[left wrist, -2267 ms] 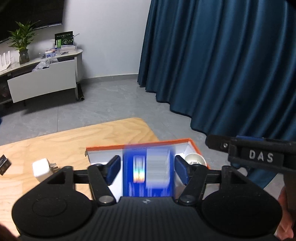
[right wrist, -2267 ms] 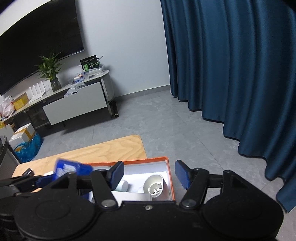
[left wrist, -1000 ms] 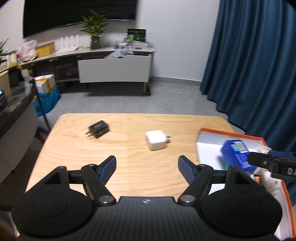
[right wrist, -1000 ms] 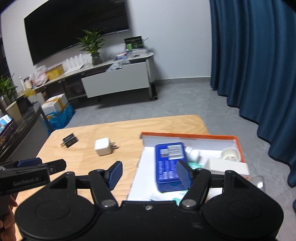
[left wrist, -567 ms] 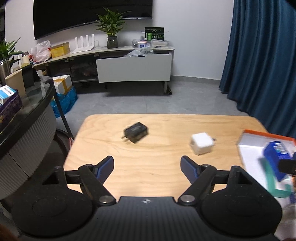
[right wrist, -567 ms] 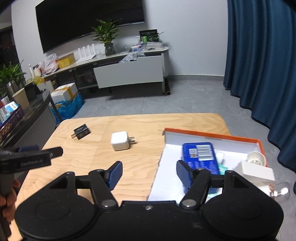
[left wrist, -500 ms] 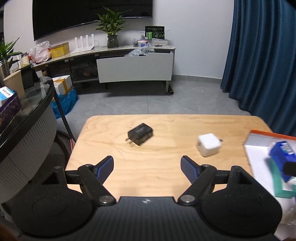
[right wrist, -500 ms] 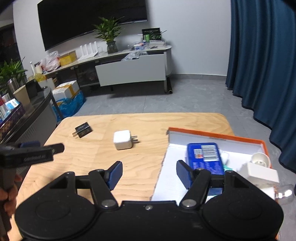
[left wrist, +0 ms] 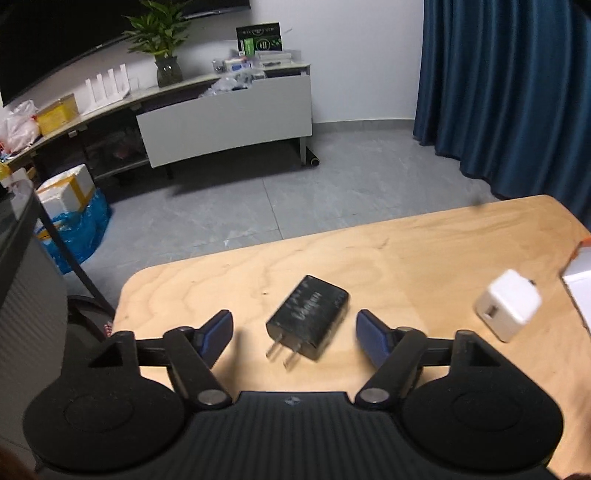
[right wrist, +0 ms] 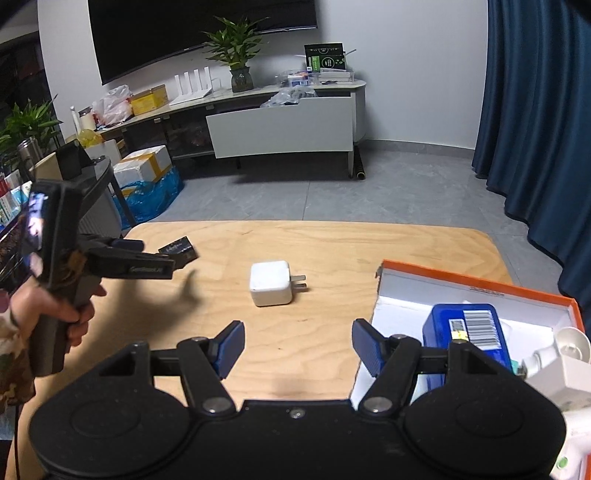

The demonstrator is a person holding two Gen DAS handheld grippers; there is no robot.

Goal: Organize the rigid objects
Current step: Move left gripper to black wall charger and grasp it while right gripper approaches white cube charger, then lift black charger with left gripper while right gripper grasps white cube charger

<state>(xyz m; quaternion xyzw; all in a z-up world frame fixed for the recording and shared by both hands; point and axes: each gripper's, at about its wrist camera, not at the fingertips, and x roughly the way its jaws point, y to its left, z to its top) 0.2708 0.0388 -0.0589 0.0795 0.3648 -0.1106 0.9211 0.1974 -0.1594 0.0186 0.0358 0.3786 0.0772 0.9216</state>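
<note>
Left wrist view: the left tongs (left wrist: 293, 326) are gaping wide around a black plug (left wrist: 308, 323) lying on the counter (left wrist: 406, 254). The right tongs (right wrist: 297, 345) are hanging wide too, gripping nothing.

Living room, wall television (right wrist: 177, 33), media console (right wrist: 258, 122), curtains (right wrist: 535, 110)

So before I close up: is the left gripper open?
Open: left gripper has its jaws spread either side of the black charger, touching nothing.
</note>
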